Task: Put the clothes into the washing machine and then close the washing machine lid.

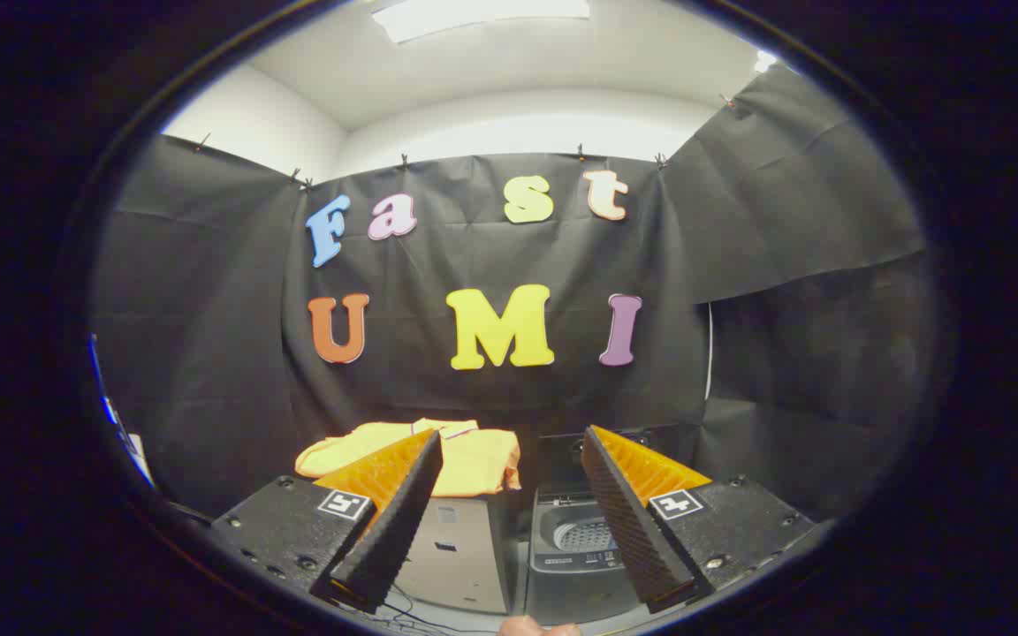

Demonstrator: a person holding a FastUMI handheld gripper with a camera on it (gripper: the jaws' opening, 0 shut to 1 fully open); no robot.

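Ahead, beyond my wide-open, empty hand-held gripper [509, 521], the yellow shirt [465, 459] lies spread on a grey cabinet [456, 552] beside the open washing machine [575, 539]; it looks light and limp, so I'd pinch a bunched fold near its middle.

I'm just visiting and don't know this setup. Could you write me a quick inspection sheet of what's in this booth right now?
Surface: pale box-shaped stand beside the machine.
Job's things: yellow folded garment lying on top of the stand; small grey top-loading washing machine, lid up, perforated drum visible.
Clutter: nothing seen.
Grippers: hand-held gripper, jaws open, holding nothing, garment and machine beyond them.
Cables: thin dark wires on the floor under the stand.
Surroundings: black cloth walls, white ceiling with light panel.
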